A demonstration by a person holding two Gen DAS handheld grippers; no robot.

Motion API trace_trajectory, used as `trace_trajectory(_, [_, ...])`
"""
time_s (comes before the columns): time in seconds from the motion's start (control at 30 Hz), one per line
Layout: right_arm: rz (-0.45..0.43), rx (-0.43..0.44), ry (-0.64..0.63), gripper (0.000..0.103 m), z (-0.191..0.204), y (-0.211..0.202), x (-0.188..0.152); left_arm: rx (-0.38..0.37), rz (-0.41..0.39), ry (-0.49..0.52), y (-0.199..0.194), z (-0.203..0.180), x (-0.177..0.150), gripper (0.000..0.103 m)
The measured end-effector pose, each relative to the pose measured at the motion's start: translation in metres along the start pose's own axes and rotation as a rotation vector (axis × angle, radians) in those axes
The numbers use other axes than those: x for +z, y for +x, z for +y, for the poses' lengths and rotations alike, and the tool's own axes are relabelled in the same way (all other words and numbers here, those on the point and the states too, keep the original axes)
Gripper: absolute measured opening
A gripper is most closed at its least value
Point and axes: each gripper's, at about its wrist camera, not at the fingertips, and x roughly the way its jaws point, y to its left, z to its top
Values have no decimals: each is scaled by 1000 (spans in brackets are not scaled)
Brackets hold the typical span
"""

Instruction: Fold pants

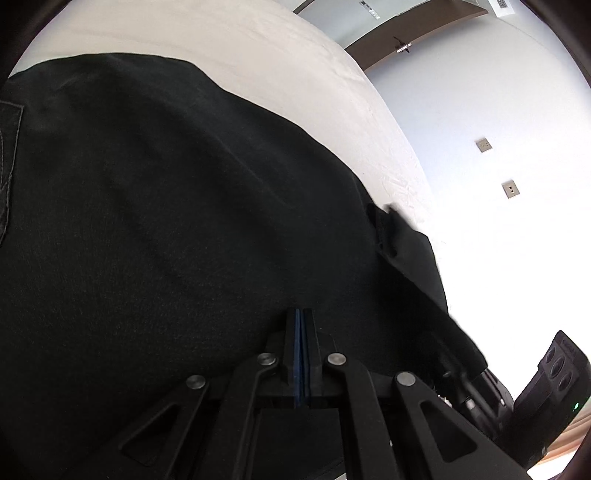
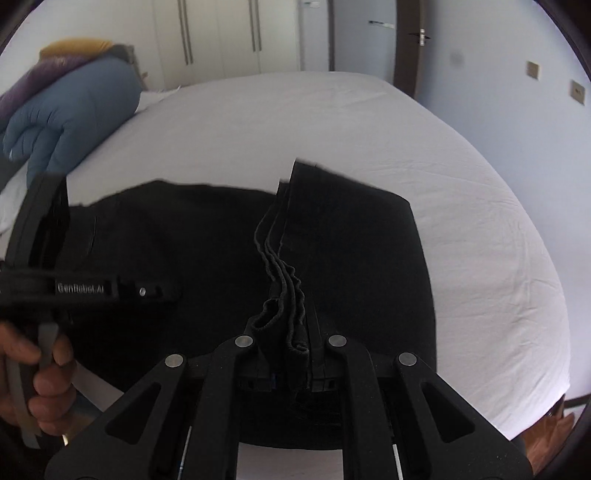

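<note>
Black pants (image 2: 207, 258) lie on a white bed (image 2: 369, 140), partly folded, with the leg hems stacked in layers. My right gripper (image 2: 295, 332) is shut on the bunched hem layers (image 2: 284, 291) and holds them just above the lower layer. In the left wrist view the pants (image 1: 166, 206) fill most of the frame. My left gripper (image 1: 300, 317) has its blue pads pressed together close over the black cloth; whether cloth is between them is hidden. The left gripper also shows in the right wrist view (image 2: 40, 266), held in a hand.
Folded blue and purple bedding (image 2: 66, 110) lies at the bed's far left. Wardrobe doors (image 2: 221, 33) and a door (image 2: 410, 44) stand behind the bed. A wall with sockets (image 2: 576, 92) is on the right. The right gripper's body (image 1: 550, 384) shows at lower right.
</note>
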Motion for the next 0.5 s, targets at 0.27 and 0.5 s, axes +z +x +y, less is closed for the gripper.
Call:
trace_trajectory(0.27, [-16,-19,-24,8,10,-11,-20,0,-10,65,-6,-51,12,85])
trace_trajectory(0.5, [-72,-49,-74,8,19,-26,-30,-60,134,9,26,-73,34,86])
